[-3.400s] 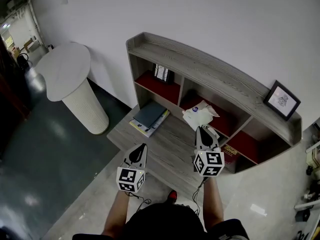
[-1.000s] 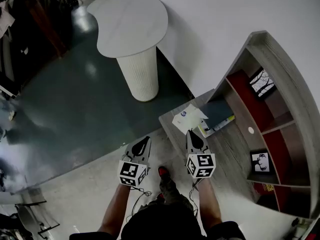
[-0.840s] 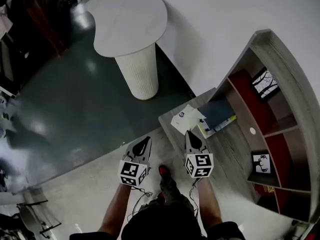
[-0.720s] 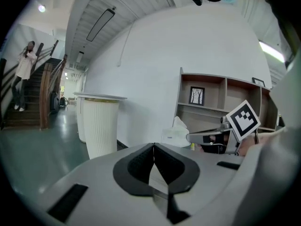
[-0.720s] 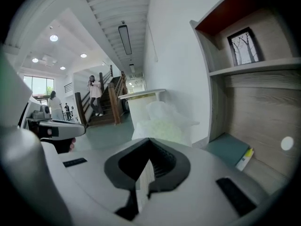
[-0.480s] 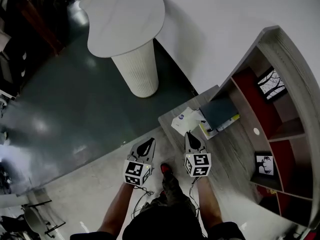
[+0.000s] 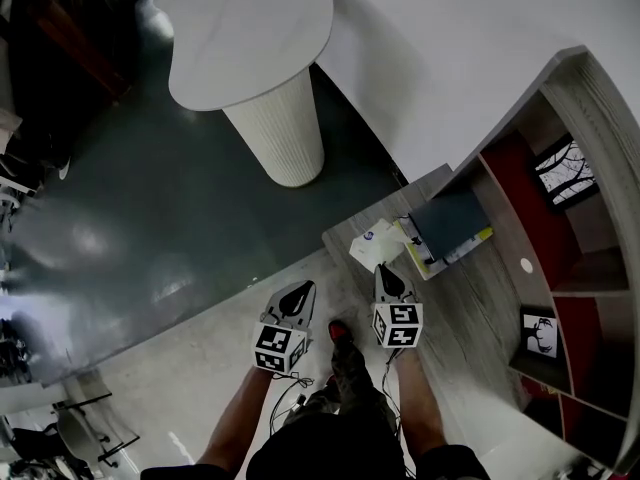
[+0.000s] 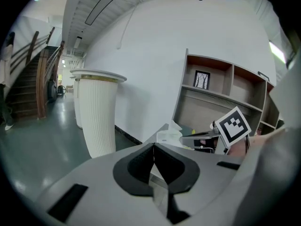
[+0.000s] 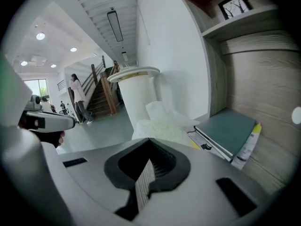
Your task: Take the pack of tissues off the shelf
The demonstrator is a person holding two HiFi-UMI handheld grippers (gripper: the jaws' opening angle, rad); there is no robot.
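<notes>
Grey wooden counter (image 7: 480, 298) under a shelf (image 7: 560, 98), by a white wall and a dark shiny floor. Right gripper (image 7: 388, 274) with jaws pressed together, pinching the near edge of the pack of tissues (image 7: 373, 246). Pack off the shelf, down at the counter's front left corner, white and crinkly, with a small blue dot on top. Just past the pack, toward the back edge, a blue-green book (image 7: 450, 223) lying on a yellow-edged one. Left gripper (image 7: 298, 294) with jaws together too, nothing between them, out past the counter's front edge, over the pale floor, near the right gripper but not touching it. Far beyond the left corner, a round white table (image 7: 250, 38). Two black-framed pictures (image 7: 567, 168) inside the shelf.
</notes>
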